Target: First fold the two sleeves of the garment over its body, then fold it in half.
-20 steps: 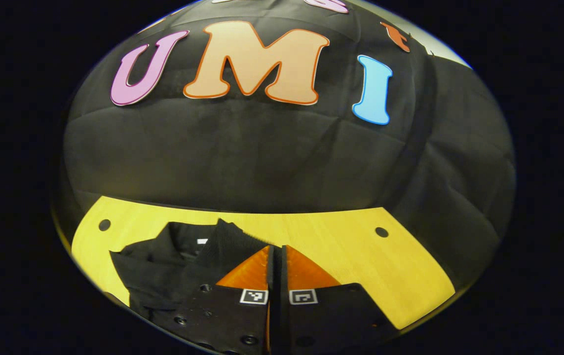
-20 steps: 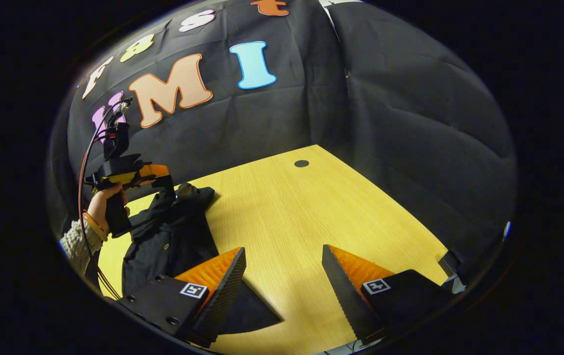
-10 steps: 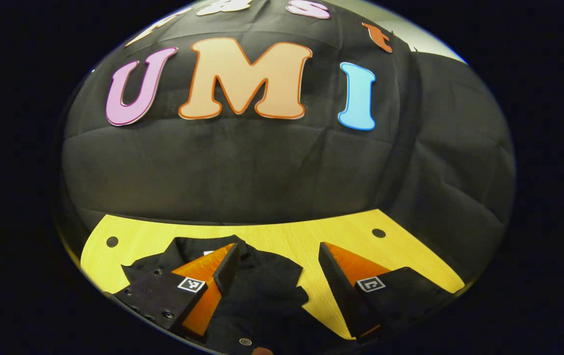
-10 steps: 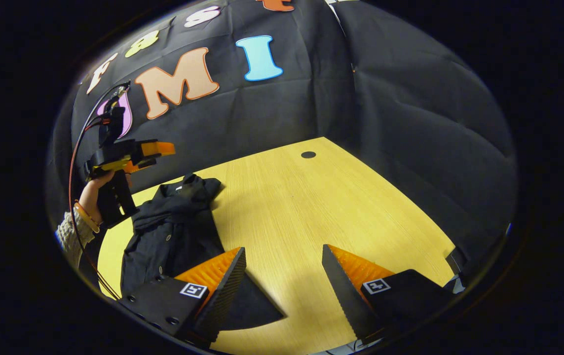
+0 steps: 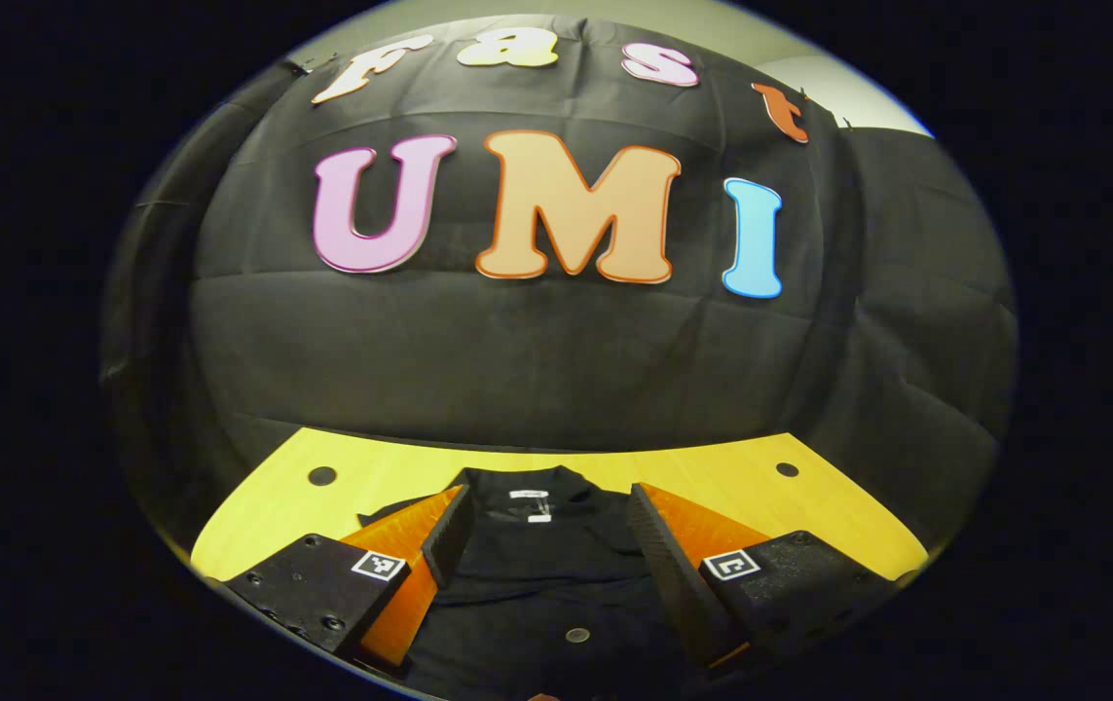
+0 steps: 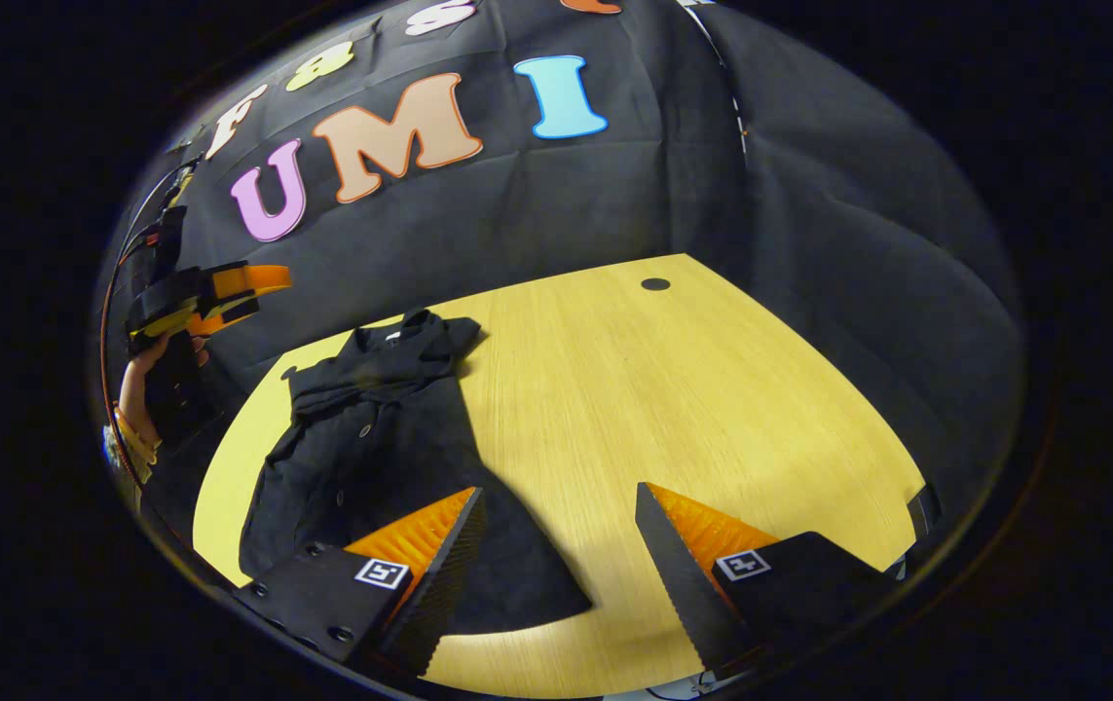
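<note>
Below the left hand-held gripper (image 5: pixel 543 531), fingers apart: the garment (image 5: pixel 537 584) on the table (image 5: pixel 400 472).

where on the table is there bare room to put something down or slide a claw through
The widest bare stretch of table lies between the black garment and the booth wall, past the round hole, and runs down to the open right claw. A narrow bare strip borders the garment's far side. It is crowded at the garment itself, under the open left claw.

Bare table (image 6: pixel 673 389) lies open right of the garment (image 6: pixel 371 428); the booth wall (image 6: pixel 556 214) closes the far edge.
</note>
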Available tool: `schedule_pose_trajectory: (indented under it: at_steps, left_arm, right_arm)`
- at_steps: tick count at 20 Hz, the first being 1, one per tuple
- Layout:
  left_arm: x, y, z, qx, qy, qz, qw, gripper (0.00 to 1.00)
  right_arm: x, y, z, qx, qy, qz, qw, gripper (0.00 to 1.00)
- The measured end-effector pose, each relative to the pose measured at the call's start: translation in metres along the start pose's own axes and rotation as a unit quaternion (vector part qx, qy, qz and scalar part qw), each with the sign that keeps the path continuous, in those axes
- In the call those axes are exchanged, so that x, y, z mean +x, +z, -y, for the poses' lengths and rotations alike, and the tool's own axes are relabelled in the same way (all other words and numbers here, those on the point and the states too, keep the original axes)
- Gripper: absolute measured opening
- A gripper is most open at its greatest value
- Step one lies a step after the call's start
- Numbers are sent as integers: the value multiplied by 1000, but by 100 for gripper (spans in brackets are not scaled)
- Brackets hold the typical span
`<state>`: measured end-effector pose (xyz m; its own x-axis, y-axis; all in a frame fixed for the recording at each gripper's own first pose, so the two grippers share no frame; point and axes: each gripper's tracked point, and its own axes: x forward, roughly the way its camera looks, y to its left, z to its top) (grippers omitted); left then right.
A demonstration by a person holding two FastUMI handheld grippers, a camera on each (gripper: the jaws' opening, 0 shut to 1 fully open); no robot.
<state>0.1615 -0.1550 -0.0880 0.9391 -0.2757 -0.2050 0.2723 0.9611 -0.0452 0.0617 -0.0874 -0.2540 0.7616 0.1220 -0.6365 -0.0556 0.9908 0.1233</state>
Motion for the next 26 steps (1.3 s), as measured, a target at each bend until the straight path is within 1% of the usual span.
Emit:
schedule_pose_trajectory:
  at_steps: [1,4,6,11,14,16,18,21,24,25,26]
  left_arm:
    - [-10,-4,-14,2,14,2,1000,94]
    - [-48,-40,-50,-4,50,-27,998,94]
    - [-74,-69,-68,-11,68,-60,996,94]
    - [-143,-139,-96,-3,105,-128,986,94]
    - [-180,-186,-101,4,109,-181,977,94]
    - [-201,-209,-96,-5,104,-213,972,95]
    - [-219,-228,-93,-12,105,-234,967,95]
    - [-235,-247,-90,-17,109,-254,961,95]
    - [-241,-260,-91,-24,111,-271,956,96]
    - [-241,-263,-93,-23,112,-274,955,95]
    - [-244,-267,-93,-21,114,-283,952,95]
  right_arm:
    - [-1,-2,-3,-5,5,-1,1000,98]
    - [-3,-12,-13,-15,17,-6,1000,98]
    - [0,-22,-15,-24,23,-13,999,98]
    - [8,-51,-21,-60,28,-39,997,98]
    - [16,-67,-25,-77,32,-57,995,98]
    - [20,-79,-20,-87,29,-71,993,98]
    - [21,-86,-19,-88,28,-81,992,98]
    - [24,-94,-18,-83,30,-92,992,98]
    - [29,-106,-17,-96,30,-103,990,99]
    - [31,-110,-19,-102,32,-107,989,94]
    - [32,-115,-20,-106,31,-111,988,94]
